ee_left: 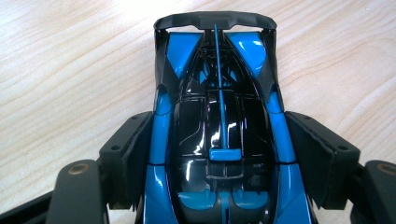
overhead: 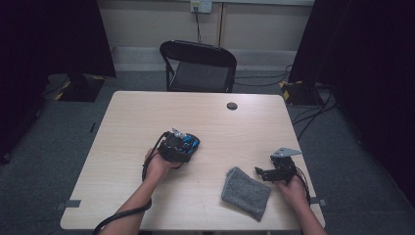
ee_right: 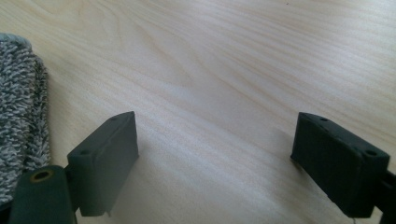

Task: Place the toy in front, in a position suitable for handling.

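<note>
A blue and black toy racing car lies on the light wooden table, left of the middle. My left gripper is shut on the car, one black pad against each flank, and the car's rear wing points away from the camera. In the high view the car pokes out past the left gripper. My right gripper rests low at the table's near right and stands open with bare wood between its pads. A grey knitted cloth lies just left of it, and the cloth's edge shows beside the left pad.
A black folding chair stands behind the table's far edge. A small dark round cap sits in the tabletop near the far side. Cables and stand feet lie on the grey floor to the right.
</note>
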{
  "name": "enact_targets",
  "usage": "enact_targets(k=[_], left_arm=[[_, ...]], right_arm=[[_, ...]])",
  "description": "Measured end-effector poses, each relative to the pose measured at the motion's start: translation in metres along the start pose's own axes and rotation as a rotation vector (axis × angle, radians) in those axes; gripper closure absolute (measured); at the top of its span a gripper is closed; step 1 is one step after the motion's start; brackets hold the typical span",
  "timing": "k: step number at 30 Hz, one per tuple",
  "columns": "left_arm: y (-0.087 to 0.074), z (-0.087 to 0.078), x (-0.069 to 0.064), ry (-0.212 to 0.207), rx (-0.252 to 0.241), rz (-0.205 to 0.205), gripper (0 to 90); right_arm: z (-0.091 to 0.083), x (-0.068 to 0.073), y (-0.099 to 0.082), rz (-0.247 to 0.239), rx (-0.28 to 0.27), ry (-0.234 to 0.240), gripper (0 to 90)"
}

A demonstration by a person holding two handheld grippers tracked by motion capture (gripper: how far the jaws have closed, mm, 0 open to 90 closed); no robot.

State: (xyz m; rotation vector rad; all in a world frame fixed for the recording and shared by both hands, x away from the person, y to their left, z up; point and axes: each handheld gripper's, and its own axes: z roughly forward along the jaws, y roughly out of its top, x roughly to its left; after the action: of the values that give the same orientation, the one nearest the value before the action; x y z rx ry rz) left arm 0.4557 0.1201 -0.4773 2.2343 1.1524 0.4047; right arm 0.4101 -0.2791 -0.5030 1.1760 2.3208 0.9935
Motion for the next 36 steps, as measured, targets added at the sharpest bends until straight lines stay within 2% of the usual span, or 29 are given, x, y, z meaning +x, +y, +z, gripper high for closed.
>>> enact_targets(k=[7, 14, 17, 18, 19, 21, 24, 27, 29, 32, 36], left_arm=[[-0.002, 0.002, 0.005, -0.034, -0.007, 0.007, 26.9], [0.000, 0.005, 0.005, -0.043, -0.015, 0.021, 27.0], [0.001, 0.007, 0.001, -0.033, -0.033, 0.044, 27.0], [0.002, 0.007, 0.001, -0.038, -0.029, 0.058, 27.0], [0.003, 0.008, -0.001, -0.050, -0.043, 0.044, 27.0], [0.005, 0.008, -0.002, -0.060, -0.044, 0.050, 27.0], [0.010, 0.012, -0.008, -0.068, -0.040, 0.073, 27.0], [0.013, 0.017, -0.013, -0.120, -0.044, 0.084, 26.9], [0.012, 0.020, -0.016, -0.108, -0.046, 0.111, 26.9], [0.012, 0.021, -0.013, -0.124, -0.051, 0.079, 26.8], [0.011, 0.022, -0.012, -0.130, -0.046, 0.096, 26.5]], right_arm=[[0.000, 0.000, 0.000, 0.000, 0.000, 0.000, 13.8], [0.000, 0.000, 0.000, 0.000, 0.000, 0.000, 13.7], [0.000, 0.000, 0.000, 0.000, 0.000, 0.000, 13.8], [0.000, 0.000, 0.000, 0.000, 0.000, -0.001, 13.8], [0.000, 0.000, 0.000, 0.000, 0.000, -0.001, 13.8], [0.000, 0.000, 0.000, 0.001, 0.000, -0.001, 13.8], [0.000, 0.000, 0.000, 0.001, 0.000, -0.002, 13.8], [0.001, -0.001, 0.001, 0.001, 0.000, -0.002, 13.8], [0.001, 0.000, 0.001, 0.001, 0.000, -0.002, 13.8], [0.001, -0.001, 0.001, 0.001, 0.000, -0.002, 13.8], [0.001, -0.001, 0.001, 0.001, 0.000, -0.002, 13.8]])
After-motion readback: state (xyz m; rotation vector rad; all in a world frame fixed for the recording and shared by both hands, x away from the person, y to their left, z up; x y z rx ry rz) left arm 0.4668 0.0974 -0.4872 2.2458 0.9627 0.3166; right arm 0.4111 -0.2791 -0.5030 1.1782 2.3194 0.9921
